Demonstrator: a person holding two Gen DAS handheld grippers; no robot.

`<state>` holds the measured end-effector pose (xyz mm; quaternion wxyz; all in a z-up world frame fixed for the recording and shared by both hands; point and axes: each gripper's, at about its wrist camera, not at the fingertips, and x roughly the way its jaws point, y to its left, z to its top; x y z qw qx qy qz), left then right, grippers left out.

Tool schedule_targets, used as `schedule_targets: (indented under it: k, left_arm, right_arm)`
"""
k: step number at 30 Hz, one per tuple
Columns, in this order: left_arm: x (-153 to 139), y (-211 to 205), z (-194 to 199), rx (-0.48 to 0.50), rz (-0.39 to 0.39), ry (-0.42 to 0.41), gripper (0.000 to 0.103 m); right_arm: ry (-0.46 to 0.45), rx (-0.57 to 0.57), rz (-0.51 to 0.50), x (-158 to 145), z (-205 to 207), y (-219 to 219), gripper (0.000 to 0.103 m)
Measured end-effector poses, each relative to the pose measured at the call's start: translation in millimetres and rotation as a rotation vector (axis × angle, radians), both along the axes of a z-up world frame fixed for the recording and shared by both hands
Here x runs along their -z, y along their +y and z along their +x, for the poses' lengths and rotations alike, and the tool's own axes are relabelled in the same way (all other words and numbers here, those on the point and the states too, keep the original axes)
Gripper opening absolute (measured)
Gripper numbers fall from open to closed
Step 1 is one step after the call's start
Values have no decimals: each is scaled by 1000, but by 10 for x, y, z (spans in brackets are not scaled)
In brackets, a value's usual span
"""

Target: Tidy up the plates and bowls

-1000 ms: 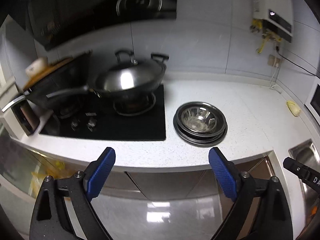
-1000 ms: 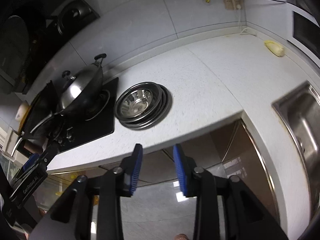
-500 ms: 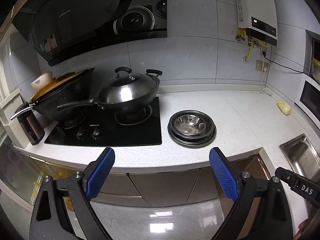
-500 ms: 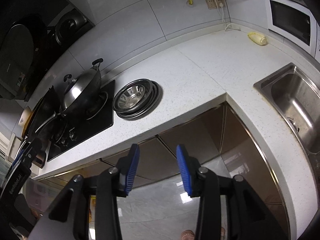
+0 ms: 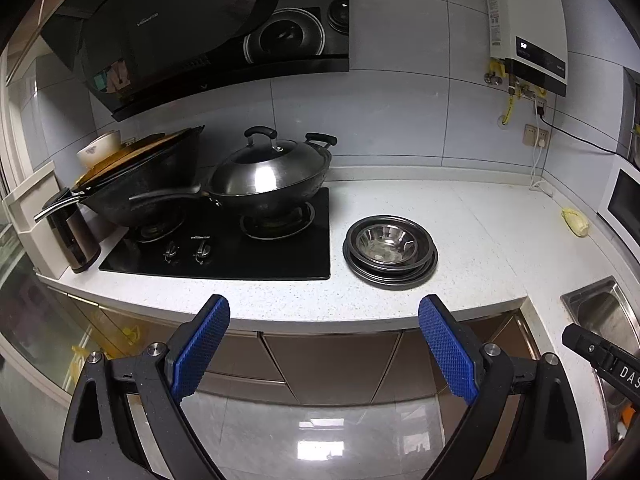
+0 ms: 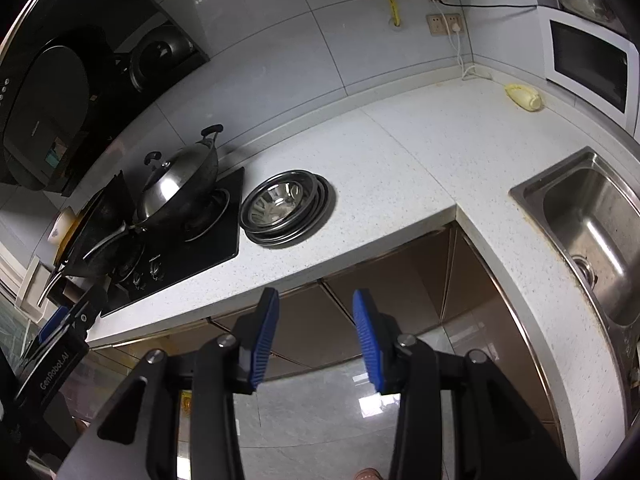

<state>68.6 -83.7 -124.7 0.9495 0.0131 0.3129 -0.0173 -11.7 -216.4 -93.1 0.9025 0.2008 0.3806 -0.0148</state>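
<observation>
Nested stack of shiny steel bowls and dark-rimmed plates on the speckled white countertop, just beside the black glass hob — seemingly tidied already, or about to be lifted. Left gripper wide apart and empty, right gripper partly apart and empty, both off the counter edge. Nothing barring the approach — lidded steel wok near, steel sink well apart.

A stack of plates and bowls is set on the table, just right of the hob, on which a lidded wok is placed (a pan to its left). A sink is sunk in farther right.
</observation>
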Motion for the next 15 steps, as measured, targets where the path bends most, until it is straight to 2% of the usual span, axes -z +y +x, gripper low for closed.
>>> schedule_targets:
  k: [15]
  left_arm:
    - [30, -67, 29, -16, 7, 5, 93]
  right_arm:
    - [15, -7, -3, 60, 81, -26, 37]
